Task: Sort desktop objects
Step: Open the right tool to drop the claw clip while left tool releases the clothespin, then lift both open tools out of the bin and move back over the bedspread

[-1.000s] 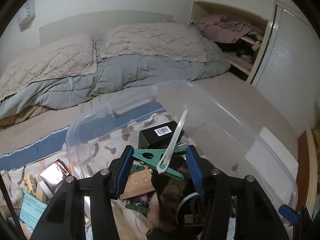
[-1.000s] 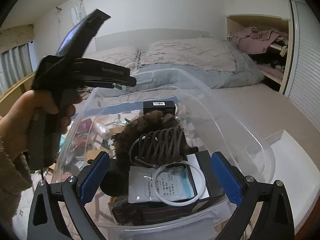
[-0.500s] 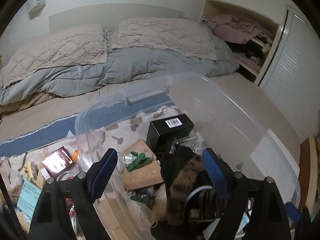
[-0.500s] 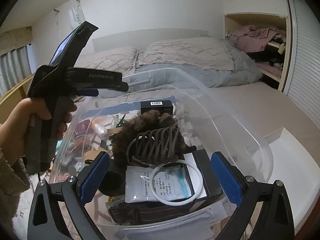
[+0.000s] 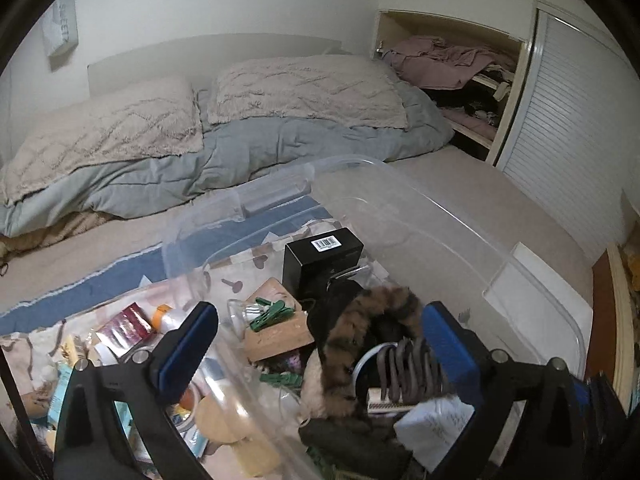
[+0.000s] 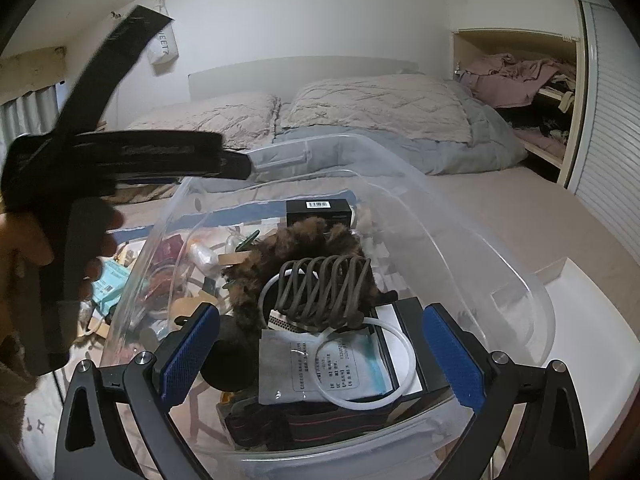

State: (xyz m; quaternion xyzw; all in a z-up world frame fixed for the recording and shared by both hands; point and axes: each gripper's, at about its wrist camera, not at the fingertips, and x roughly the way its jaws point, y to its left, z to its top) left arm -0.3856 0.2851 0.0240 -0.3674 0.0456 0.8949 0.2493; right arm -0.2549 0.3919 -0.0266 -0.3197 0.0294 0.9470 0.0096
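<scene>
A clear plastic bin [image 5: 472, 240] [image 6: 460, 216] sits on the bed. It holds a black box [image 5: 322, 258], green clothespins [image 5: 272, 314] on a wooden block [image 5: 276, 332], a brown furry scrunchie [image 6: 296, 248], a brown claw hair clip [image 6: 324, 288], a white ring [image 6: 364, 360] and a packaged mask [image 6: 320, 368]. My left gripper [image 5: 316, 352] is open and empty over the bin's left wall. My right gripper [image 6: 316, 356] is open and empty at the bin's near edge. The left gripper's body [image 6: 120, 160] shows hand-held at the left of the right wrist view.
Loose items lie on the patterned cloth left of the bin: a dark red packet [image 5: 124, 328], an orange-capped tube [image 5: 166, 318], a teal box [image 6: 108, 284]. Pillows [image 5: 304, 92] and a grey duvet [image 5: 240, 160] lie behind. A white lid [image 6: 592, 360] lies to the right.
My left gripper opened and let go of the green clothespin and the white ring, which dropped into the bin. It then pulled back to the left. The right gripper stayed open and still.
</scene>
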